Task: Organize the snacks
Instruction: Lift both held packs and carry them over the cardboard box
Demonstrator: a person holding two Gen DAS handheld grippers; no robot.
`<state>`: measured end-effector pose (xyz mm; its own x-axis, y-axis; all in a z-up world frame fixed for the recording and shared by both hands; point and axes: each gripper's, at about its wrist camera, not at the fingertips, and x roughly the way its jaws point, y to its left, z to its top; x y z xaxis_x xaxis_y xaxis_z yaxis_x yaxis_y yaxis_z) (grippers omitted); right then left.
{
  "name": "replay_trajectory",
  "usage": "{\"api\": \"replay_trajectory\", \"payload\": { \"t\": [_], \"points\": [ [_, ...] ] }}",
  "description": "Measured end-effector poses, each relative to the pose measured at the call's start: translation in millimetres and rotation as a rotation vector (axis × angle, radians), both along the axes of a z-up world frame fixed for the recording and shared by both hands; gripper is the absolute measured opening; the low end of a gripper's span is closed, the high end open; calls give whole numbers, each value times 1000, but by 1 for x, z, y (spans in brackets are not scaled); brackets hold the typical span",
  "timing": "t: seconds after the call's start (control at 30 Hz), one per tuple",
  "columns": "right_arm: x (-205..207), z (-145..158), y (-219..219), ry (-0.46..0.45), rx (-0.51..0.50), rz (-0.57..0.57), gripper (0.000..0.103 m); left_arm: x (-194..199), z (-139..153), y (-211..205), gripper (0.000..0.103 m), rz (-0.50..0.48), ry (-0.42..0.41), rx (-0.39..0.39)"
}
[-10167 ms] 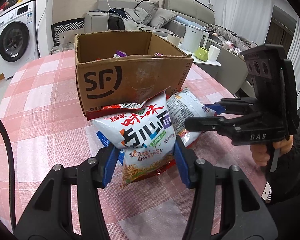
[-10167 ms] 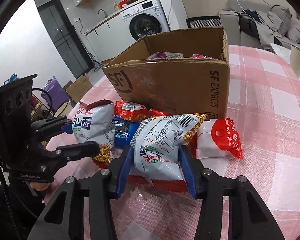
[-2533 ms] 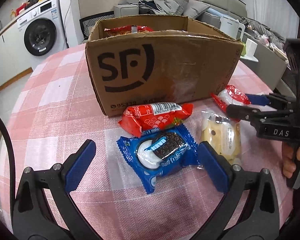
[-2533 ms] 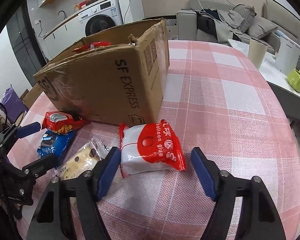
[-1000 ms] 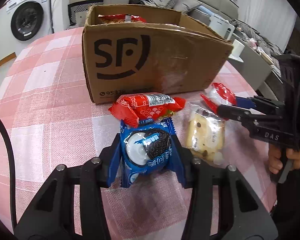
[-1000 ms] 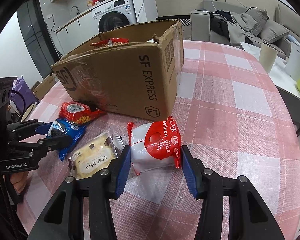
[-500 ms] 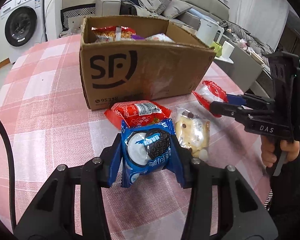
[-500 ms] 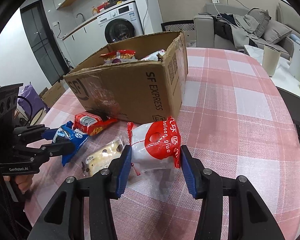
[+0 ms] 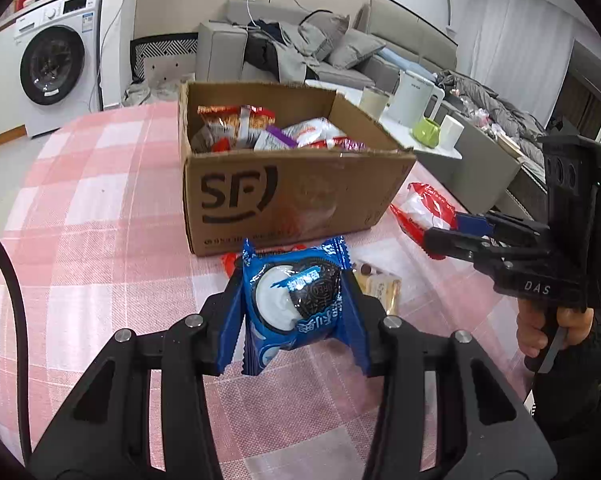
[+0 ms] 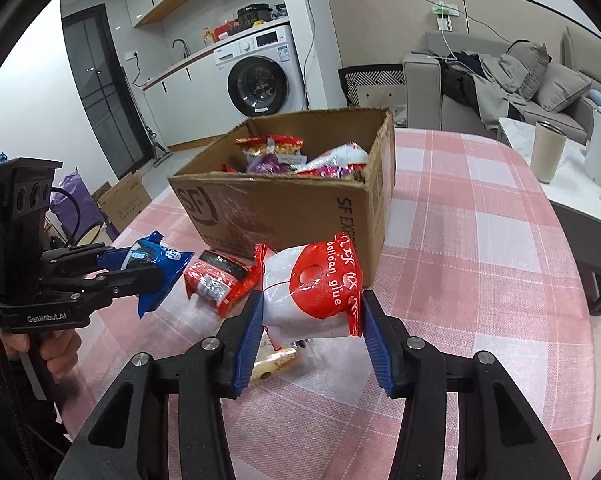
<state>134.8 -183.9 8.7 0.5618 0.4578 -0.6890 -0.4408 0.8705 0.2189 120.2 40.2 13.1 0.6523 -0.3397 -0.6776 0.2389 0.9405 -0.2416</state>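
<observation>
My left gripper (image 9: pixel 294 308) is shut on a blue cookie packet (image 9: pixel 296 300), held above the table in front of the open cardboard box (image 9: pixel 284 196). From the right wrist view that same blue cookie packet (image 10: pixel 152 260) hangs at the left. My right gripper (image 10: pixel 310 320) is shut on a red-and-white balloon-glue bag (image 10: pixel 312 288), lifted off the table near the box's corner (image 10: pixel 364 216). The box holds several snack packets (image 9: pixel 260 132). A red packet (image 10: pixel 220 280) and a pale yellow packet (image 10: pixel 276 360) lie on the cloth below, partly hidden by the held bags.
The pink checked tablecloth (image 9: pixel 80 200) covers a round table. Beyond its far right edge stands a side table with a kettle (image 9: pixel 416 98), a cup (image 10: pixel 548 152) and a green mug (image 9: pixel 428 132). A washing machine (image 10: pixel 260 76) and a sofa (image 9: pixel 300 48) are behind.
Both grippers have risen off the table with their packets. The box's inside now shows more. The red and pale yellow packets stay on the cloth.
</observation>
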Motion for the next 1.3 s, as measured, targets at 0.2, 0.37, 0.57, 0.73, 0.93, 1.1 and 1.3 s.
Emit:
{"api": "replay_trajectory", "payload": {
  "t": [0.2,0.37,0.57,0.73,0.93,1.1,1.3],
  "points": [
    [-9,16,5,-38,-1,0,48,-12,17,7,42,19,-46,-3],
    [-15,28,11,-72,-6,3,48,-14,29,9,42,30,-70,-6],
    [-20,40,16,-102,-3,2,48,-13,44,10,42,34,-89,-10],
    [-19,48,20,-121,-6,-1,48,-5,56,9,42,40,-107,-14],
    [-14,56,28,-142,-8,7,48,11,67,5,42,43,-122,-4],
    [-9,62,31,-156,-6,8,48,23,75,2,42,47,-140,9],
    [0,69,32,-167,9,0,48,42,78,-2,42,54,-147,22]
  ]
}}
